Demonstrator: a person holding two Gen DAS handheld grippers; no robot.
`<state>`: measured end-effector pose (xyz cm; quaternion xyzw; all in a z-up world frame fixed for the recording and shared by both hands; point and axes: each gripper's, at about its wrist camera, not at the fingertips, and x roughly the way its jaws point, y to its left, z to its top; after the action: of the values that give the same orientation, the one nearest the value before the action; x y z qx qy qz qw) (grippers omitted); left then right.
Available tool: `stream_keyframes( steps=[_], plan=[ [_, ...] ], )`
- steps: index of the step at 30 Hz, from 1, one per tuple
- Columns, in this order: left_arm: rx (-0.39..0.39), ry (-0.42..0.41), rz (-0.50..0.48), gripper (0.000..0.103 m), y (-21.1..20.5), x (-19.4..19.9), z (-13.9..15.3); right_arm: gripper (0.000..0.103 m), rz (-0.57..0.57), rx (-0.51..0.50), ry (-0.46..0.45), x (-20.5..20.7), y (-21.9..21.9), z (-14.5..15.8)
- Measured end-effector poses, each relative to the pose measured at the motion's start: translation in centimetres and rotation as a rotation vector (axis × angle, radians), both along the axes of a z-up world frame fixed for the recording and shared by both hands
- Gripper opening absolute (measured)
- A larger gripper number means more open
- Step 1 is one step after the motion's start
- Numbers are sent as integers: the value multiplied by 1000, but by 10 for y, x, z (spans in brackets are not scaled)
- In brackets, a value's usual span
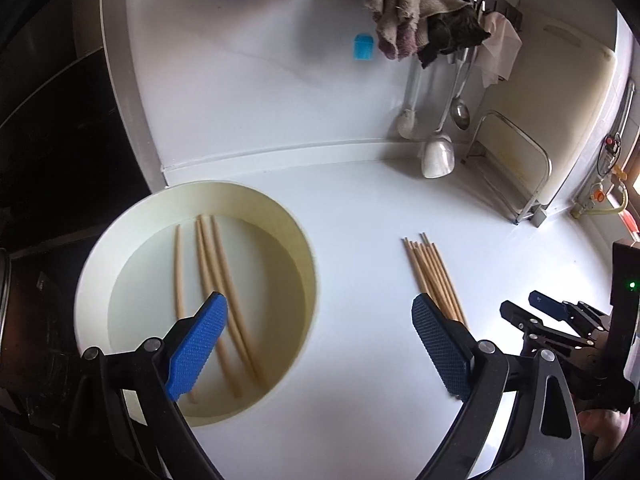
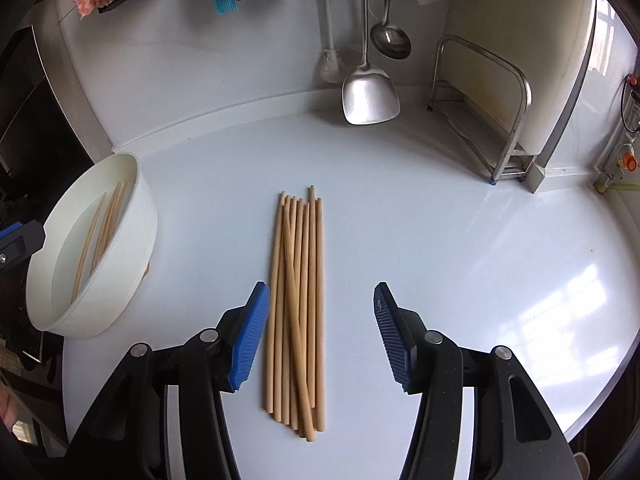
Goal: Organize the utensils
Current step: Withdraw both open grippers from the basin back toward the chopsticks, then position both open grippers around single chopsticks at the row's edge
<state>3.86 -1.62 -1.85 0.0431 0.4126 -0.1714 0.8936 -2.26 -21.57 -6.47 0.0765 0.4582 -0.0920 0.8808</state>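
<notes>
A white round bowl (image 1: 120, 248) sits on the white counter at the left and holds several wooden chopsticks (image 1: 208, 264). A bundle of several more chopsticks (image 2: 296, 304) lies flat on the counter; it also shows in the left wrist view (image 1: 432, 276). My left gripper (image 1: 320, 344) is open and empty, above the bowl's right rim. My right gripper (image 2: 320, 336) is open and empty, its jaws on either side of the bundle's near half. The bowl also shows at the left of the right wrist view (image 2: 132, 248). The right gripper shows in the left wrist view (image 1: 536, 312).
A metal spatula (image 2: 368, 96), a ladle (image 2: 390, 40) and a brush (image 2: 332, 64) hang at the back wall. A metal rack (image 2: 492, 120) with a cutting board stands back right. Cloths (image 1: 424, 16) hang above. The counter edge curves at the right.
</notes>
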Motion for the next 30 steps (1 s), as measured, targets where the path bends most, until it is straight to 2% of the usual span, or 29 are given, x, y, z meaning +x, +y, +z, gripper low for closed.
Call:
stream_keyframes(
  steps=[5, 11, 16, 30],
  plan=[
    [33, -8, -45, 92, -40, 4, -11, 52, 16, -6, 24, 3, -13, -17],
    [91, 11, -61, 92, -68, 16, -32, 52, 26, 12, 51, 13, -19, -37],
    [97, 54, -55, 92, -79, 19, -51, 54, 33, 22, 51, 18, -22, -46],
    [107, 107, -24, 92, -90, 26, -86, 54, 59, -4, 93, 30, -25, -74]
  ],
)
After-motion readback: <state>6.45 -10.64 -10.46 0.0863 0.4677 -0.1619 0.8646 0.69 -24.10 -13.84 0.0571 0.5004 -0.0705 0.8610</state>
